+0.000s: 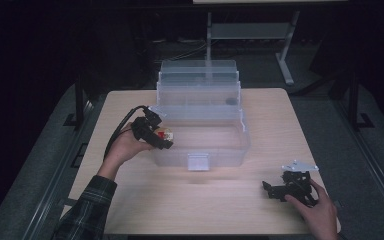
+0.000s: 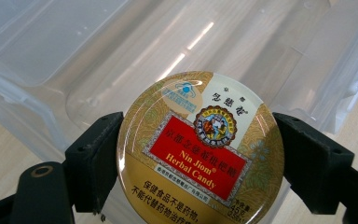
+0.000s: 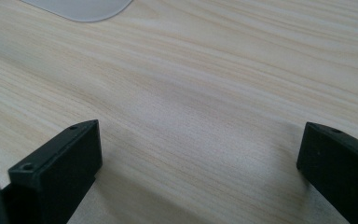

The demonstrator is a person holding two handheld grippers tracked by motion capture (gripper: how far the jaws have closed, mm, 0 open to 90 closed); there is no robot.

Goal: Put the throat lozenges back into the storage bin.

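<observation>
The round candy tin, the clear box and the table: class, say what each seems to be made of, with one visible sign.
Candy tin: probably printed metal, glossy; its lid mirrors light along the rim.
Clear box: translucent plastic, smooth; the tabletop shows through its walls.
Table: pale wood or wood-look laminate, matt; straight grain lines run across it.

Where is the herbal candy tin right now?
The herbal candy tin is clamped in the left gripper, held at the left rim of the clear plastic box on the table's left side in the high view.
</observation>
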